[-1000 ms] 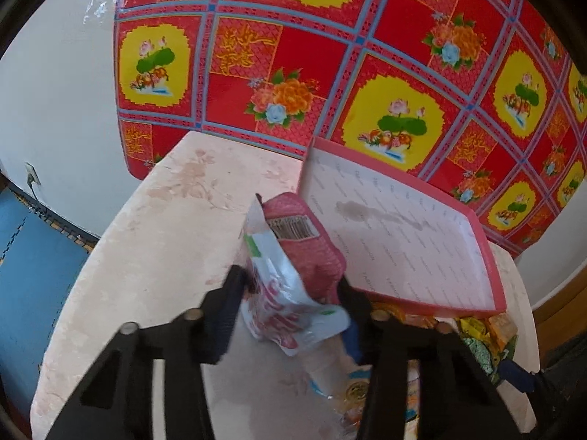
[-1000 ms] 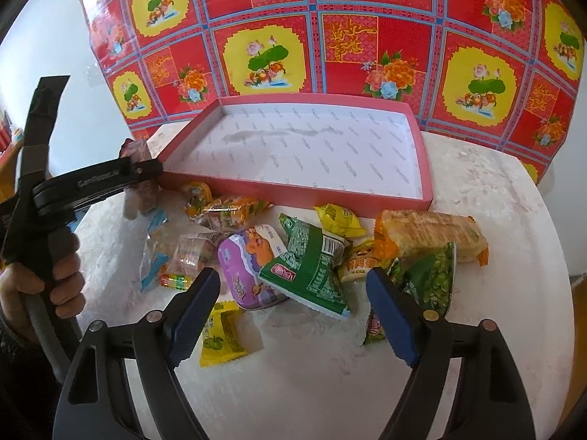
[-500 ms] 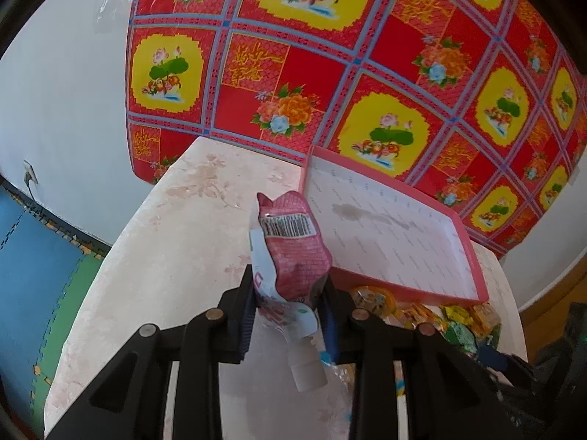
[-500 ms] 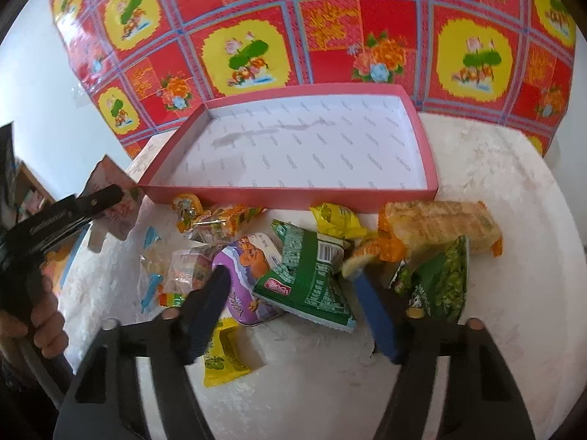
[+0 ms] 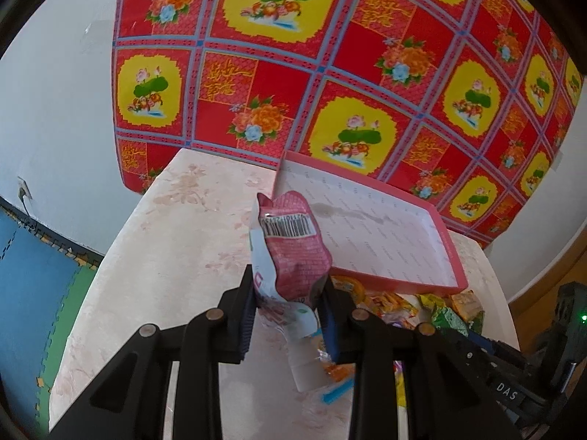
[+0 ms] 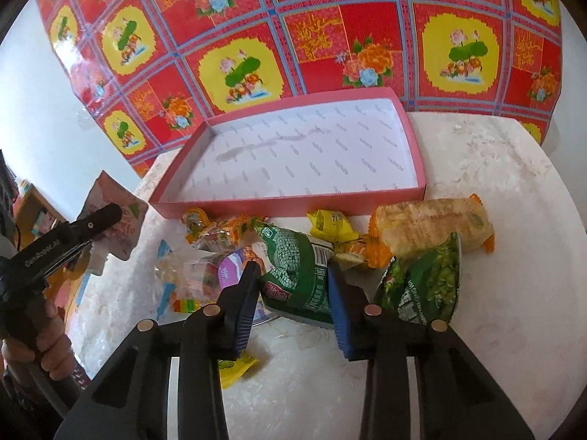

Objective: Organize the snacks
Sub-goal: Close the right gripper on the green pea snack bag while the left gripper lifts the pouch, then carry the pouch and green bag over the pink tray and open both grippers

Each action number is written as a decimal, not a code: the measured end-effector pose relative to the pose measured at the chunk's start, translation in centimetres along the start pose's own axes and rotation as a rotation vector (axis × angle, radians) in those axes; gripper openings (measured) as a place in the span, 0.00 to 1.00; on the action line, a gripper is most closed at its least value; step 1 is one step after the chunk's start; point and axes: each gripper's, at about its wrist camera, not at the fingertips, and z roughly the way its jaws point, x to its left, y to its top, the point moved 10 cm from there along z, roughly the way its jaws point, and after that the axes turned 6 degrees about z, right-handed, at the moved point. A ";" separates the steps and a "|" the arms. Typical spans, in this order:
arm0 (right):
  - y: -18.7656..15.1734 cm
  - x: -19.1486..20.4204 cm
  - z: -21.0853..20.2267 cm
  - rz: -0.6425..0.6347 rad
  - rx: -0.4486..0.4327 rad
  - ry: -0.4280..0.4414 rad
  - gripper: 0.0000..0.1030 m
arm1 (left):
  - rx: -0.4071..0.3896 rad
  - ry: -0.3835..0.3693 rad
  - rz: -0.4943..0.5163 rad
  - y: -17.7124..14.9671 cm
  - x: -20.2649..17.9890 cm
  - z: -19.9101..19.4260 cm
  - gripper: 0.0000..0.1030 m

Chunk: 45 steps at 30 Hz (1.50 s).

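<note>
**Pink pouch lifted, green bag pinched**

Red-and-yellow flowered cloth (image 6: 293,36) fills the top of both views, hanging behind a pale marbled table (image 6: 477,330). On the table, mid-frame, lies a shallow pink tray (image 6: 293,207) with a white printed floor and nothing in it.

Snacks are heaped along the tray's near wall: a tan cracker pack (image 6: 433,223) at centre right, a pea bag (image 6: 436,282) just below it, small yellow and orange sweets between.

Left gripper (image 5: 288,302) angles downward at lower centre of its own view, its pads pressed narrow on a pink pouch (image 5: 293,253) that stands up between them, barcode uppermost, clear of the table and in front of the tray's left end. Only the right view shows the hand (image 6: 44,337) round that gripper's handle, at far left, with the pouch left of the tray's corner.

Right gripper (image 6: 293,293) tilts down at lower centre. Its jaws have just been closing and now sit narrow against the sides of a green bag (image 6: 297,275) in the heap. The left view shows that heap only as a strip below the tray at lower right, and the blue-green floor mat (image 5: 36,293) at far left.
</note>
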 end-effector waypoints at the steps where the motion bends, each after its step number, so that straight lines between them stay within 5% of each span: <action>1: 0.1 0.1 -0.2 -0.003 -0.004 0.004 0.36 | -0.001 -0.002 0.005 0.1 -0.2 -0.1 0.31; 28: 7.9 0.5 -3.6 -0.064 -0.100 0.025 0.36 | -0.004 -0.039 0.144 5.3 -5.9 0.8 0.31; 45: 13.5 -1.7 1.4 -0.036 -0.097 -0.032 0.36 | 0.062 0.005 0.196 6.9 -7.2 6.9 0.31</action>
